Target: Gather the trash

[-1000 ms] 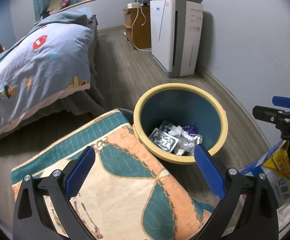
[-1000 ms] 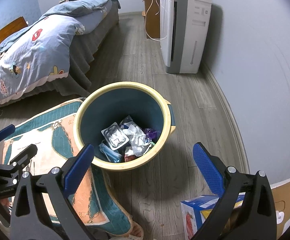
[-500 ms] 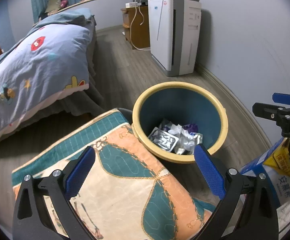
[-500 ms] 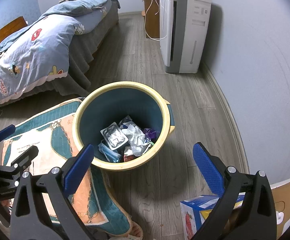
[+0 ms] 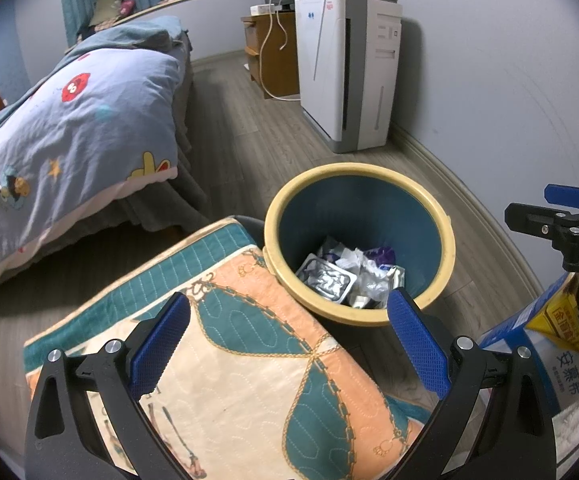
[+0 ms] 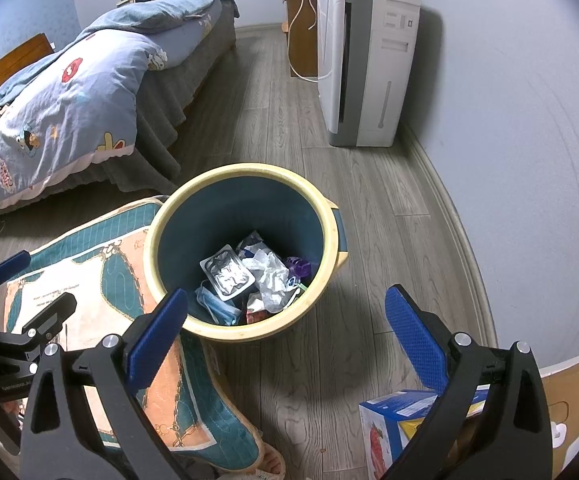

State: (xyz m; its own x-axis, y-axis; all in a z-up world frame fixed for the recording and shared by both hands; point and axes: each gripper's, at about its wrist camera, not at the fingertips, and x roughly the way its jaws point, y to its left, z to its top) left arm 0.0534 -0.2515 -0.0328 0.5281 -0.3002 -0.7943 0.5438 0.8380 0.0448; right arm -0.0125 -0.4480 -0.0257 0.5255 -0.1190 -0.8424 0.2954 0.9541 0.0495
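Observation:
A round bin with a yellow rim (image 5: 369, 168) and blue inside stands on the grey wood floor; it also shows in the right wrist view (image 6: 249, 170). Trash lies at its bottom (image 6: 249, 276): a clear plastic tray (image 5: 325, 278), crumpled white paper, a purple piece and a blue mask. My left gripper (image 5: 289, 344) is open and empty, above the patterned cushion (image 5: 249, 380) beside the bin. My right gripper (image 6: 285, 340) is open and empty, above the bin's near rim.
A bed with a blue cartoon quilt (image 5: 69, 128) stands to the left. A white air purifier (image 6: 365, 60) and a wooden cabinet stand by the far wall. A blue and yellow carton (image 6: 397, 424) sits on the floor at the lower right. The grey wall runs along the right.
Both views have shifted only slightly; the bin and its trash stay in place. Both grippers remain open and empty.

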